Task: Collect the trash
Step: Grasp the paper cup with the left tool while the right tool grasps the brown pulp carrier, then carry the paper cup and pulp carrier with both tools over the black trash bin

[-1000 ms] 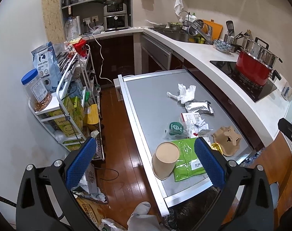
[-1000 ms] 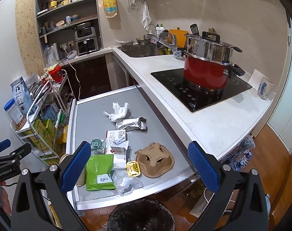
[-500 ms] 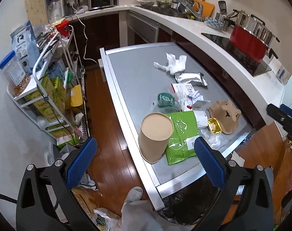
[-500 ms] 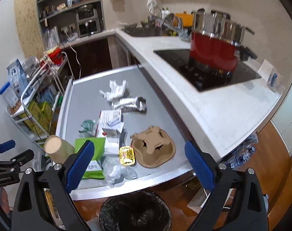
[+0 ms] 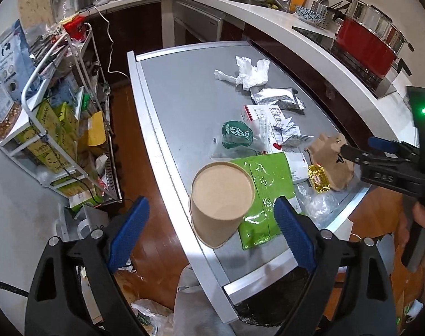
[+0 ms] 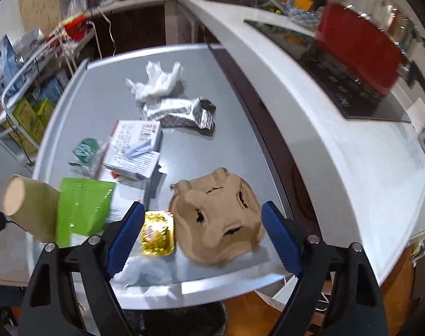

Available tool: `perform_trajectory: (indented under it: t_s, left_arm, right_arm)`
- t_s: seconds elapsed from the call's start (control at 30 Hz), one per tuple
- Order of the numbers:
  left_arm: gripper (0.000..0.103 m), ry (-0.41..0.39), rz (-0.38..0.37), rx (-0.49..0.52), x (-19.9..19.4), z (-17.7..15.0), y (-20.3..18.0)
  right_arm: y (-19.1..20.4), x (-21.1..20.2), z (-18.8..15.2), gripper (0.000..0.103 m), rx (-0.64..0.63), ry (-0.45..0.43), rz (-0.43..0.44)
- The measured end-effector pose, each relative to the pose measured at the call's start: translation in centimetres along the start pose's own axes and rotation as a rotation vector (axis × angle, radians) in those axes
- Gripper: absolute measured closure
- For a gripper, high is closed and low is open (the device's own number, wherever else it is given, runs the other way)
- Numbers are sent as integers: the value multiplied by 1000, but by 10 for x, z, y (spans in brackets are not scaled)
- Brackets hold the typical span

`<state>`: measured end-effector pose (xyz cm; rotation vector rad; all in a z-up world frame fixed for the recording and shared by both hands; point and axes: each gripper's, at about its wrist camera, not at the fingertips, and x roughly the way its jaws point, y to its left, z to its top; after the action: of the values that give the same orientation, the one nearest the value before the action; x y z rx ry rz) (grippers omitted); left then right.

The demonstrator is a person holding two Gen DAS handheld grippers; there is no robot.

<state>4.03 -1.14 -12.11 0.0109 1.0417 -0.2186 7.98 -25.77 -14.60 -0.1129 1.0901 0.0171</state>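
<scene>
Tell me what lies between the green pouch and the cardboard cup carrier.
A gold foil packet lies between the green pouch and the cardboard cup carrier, clearest in the right wrist view.

Left hand-held gripper [image 5: 209, 224] wide open around paper cup [image 5: 220, 196], apparently not touching.

Right wrist view is pretty smeared: the red pot [image 6: 360, 42] beyond the cardboard cup carrier [image 6: 218, 218] is a blur, box [image 6: 136, 145] print unreadable. The bin [image 6: 178, 319] below the carrier is mostly cut off.
</scene>
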Motion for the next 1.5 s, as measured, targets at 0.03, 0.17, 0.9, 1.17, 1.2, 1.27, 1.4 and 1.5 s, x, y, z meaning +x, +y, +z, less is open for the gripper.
perform_trajectory:
  t_s: [0.03,0.17,0.9,1.17,1.2,1.27,1.4,1.5]
  left_arm:
    - [12,4,-3,5,2,1,0]
    - [12,25,-24,18,11,4,0]
    - [45,148,-96,-31,48,10,11]
    - [45,87,-97,-43,28,26,14]
    - [45,75,-98,-46,25,29,15]
    - [45,58,-101,-50,20,33,15]
    - [45,11,-102,-53,7,43,14]
    - [45,-22,-110,-58,-5,49,14]
  right_arm:
    - [0,4,1,19,-11,10,2]
    - [0,23,6,19,-61,50,4]
    - [-20,46,1,34,8,106,120]
    - [-24,24,13,34,40,39,139]
    - [-25,20,15,34,41,27,140]
    - [-26,13,19,34,43,10,141]
    - [-30,-6,28,34,58,-36,152]
    - [-29,-21,31,34,65,-74,163]
